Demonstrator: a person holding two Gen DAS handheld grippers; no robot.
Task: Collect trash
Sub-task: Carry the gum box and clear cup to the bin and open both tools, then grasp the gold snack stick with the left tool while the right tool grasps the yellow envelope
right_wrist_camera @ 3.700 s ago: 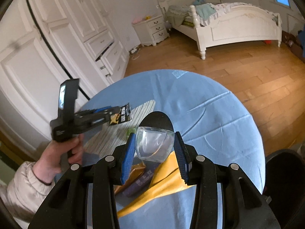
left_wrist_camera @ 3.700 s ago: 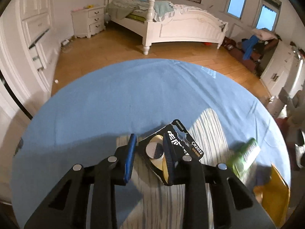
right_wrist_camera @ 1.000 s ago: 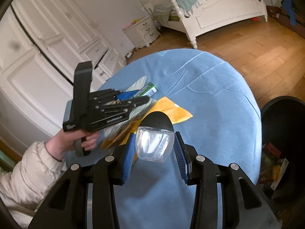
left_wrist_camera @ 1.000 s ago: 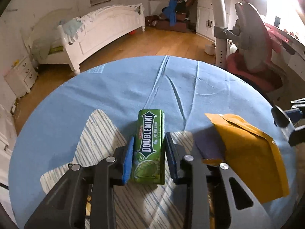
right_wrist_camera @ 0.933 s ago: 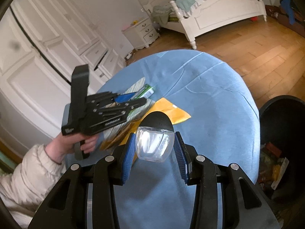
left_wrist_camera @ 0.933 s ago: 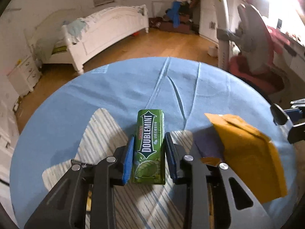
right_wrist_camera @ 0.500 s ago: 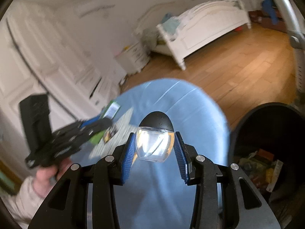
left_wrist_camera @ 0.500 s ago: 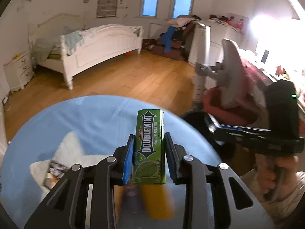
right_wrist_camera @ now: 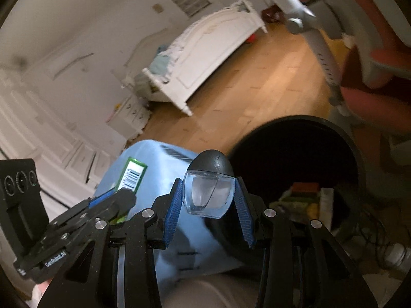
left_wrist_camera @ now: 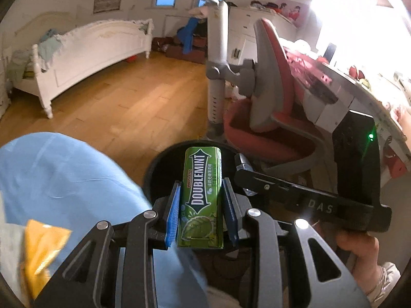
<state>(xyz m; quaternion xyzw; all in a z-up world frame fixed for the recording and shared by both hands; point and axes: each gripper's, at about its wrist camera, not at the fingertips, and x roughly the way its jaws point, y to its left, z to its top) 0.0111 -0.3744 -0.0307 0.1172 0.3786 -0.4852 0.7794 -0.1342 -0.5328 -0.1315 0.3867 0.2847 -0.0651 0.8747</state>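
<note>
both grippers have swung off the blue table (left_wrist_camera: 64, 179) since a second ago and now sit at the black trash bin (right_wrist_camera: 331, 131), which barely showed at the edge before. left gripper (left_wrist_camera: 201, 211) is pinching the green doublemint pack (left_wrist_camera: 203, 197) between its blue pads, pack standing upright and lengthwise along the fingers, its top end over the bin's dark opening. in the left wrist view the bin is mostly hidden behind the pack and the gripper bodies, only a stretch of the rim shows. right gripper (right_wrist_camera: 209, 205) is clamped on a clear plastic container (right_wrist_camera: 208, 197) with a dark rounded cap, held just left of the bin's mouth, tilted a bit. can't really tell what that container is. inside the bin there's some trash, too dark and blurry to name. the right wrist view is smeared, the bed (right_wrist_camera: 205, 48) and floor are soft. the right hand (left_wrist_camera: 359, 249) shows only as a few fingers wrapped on the handle under the gripper, rest is cut off by the frame. a yellow envelope (left_wrist_camera: 41, 251) is blurred at the table's near edge.
</note>
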